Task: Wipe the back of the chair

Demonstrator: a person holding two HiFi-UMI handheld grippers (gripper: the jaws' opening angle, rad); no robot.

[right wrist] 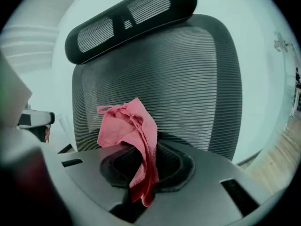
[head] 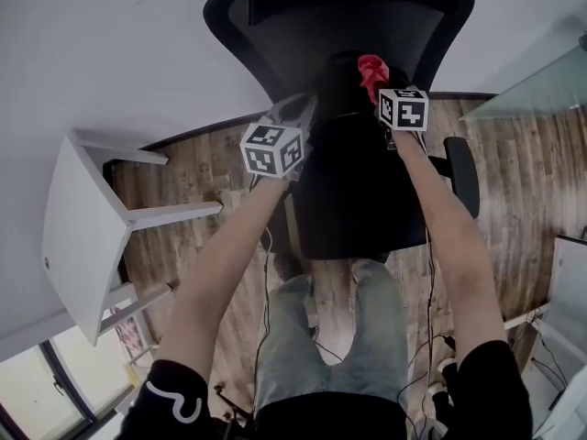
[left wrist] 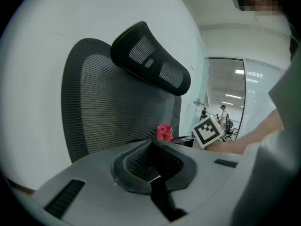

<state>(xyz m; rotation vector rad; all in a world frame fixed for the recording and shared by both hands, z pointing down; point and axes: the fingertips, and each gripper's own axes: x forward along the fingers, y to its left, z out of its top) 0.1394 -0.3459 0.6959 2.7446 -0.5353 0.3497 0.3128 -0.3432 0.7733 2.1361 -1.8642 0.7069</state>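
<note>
Office, mesh chair (left wrist: pixel 108 107), glass partition (left wrist: pixel 225 93), white table (head: pixel 78 236), wood floor (head: pixel 514 181)

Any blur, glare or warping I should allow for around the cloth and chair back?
Head view: evenly lit, edges bowed; the black chair back shows little detail. Left gripper view: strong fisheye, dark corners, bright glass at right. Right gripper view: same fisheye; its mesh crisp, red cloth in the right claw slightly soft, no glare.
</note>
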